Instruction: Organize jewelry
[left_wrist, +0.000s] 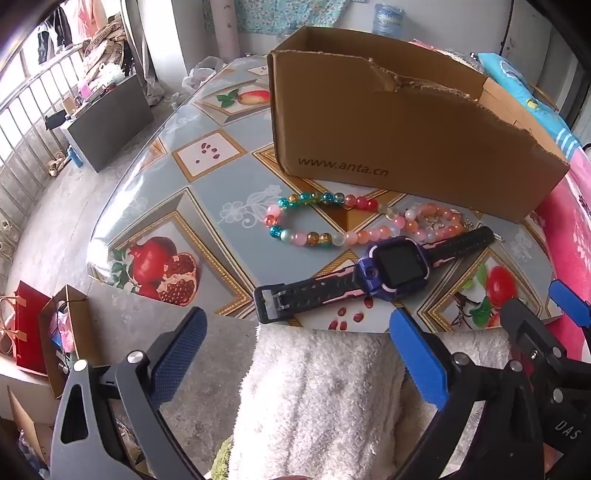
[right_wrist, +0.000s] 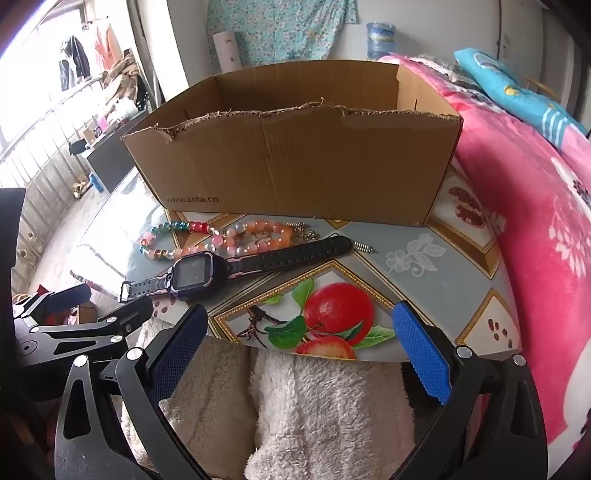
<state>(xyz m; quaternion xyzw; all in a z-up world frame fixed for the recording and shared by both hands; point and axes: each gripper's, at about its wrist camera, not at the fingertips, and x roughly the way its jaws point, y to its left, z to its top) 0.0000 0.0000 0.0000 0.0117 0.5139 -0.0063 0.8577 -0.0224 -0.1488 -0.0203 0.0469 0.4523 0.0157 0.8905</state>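
Observation:
A purple smartwatch with a black and pink strap (left_wrist: 391, 269) (right_wrist: 195, 275) lies flat near the table's front edge. Behind it lies a multicoloured bead bracelet (left_wrist: 314, 221) (right_wrist: 173, 236) and a pink-orange bead bracelet (left_wrist: 436, 221) (right_wrist: 262, 230). An open cardboard box (left_wrist: 399, 125) (right_wrist: 295, 166) stands behind them. My left gripper (left_wrist: 295, 354) is open and empty, held just short of the table edge below the watch. My right gripper (right_wrist: 299, 350) is open and empty, to the right of the watch, over the front edge.
Small metal springs and a clasp (right_wrist: 364, 247) lie right of the bracelets. The fruit-patterned table (left_wrist: 207, 206) (right_wrist: 424, 273) ends at a near edge above a white fleecy garment (left_wrist: 317, 398) (right_wrist: 295, 406). A pink blanket (right_wrist: 535, 229) lies right. Paper bags (left_wrist: 44, 332) stand on the floor left.

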